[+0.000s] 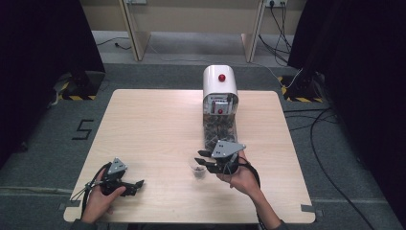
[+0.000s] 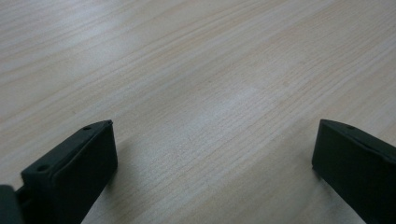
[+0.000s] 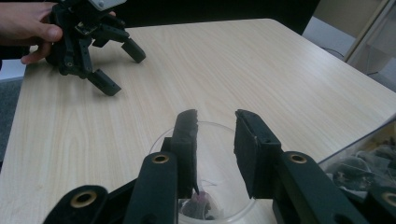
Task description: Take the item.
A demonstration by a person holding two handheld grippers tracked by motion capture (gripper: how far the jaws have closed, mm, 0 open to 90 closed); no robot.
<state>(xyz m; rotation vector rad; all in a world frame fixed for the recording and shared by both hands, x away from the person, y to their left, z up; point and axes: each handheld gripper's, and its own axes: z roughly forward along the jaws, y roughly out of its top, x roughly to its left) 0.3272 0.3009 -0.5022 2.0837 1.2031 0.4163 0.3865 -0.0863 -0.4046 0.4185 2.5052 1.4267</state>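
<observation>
A small clear cup (image 1: 197, 171) stands on the wooden table (image 1: 158, 129) in front of a white dispenser (image 1: 219, 86). My right gripper (image 1: 201, 158) hovers over the cup. In the right gripper view its jaws (image 3: 216, 116) stand a little apart above the cup (image 3: 215, 158), with nothing pinched between them. A small pinkish and dark item (image 3: 201, 205) lies at the cup's bottom. My left gripper (image 1: 139, 187) rests near the table's front left, held by a hand. Its jaws (image 2: 215, 126) are wide open over bare wood. It also appears far off in the right gripper view (image 3: 121, 67).
The dispenser has a red button (image 1: 221, 77) and a clear chute (image 1: 218, 132) holding several dark pieces, seen close at the right (image 3: 369, 158). Cables (image 1: 316, 139) trail on the floor to the right. A wooden desk (image 1: 191, 19) stands beyond the table.
</observation>
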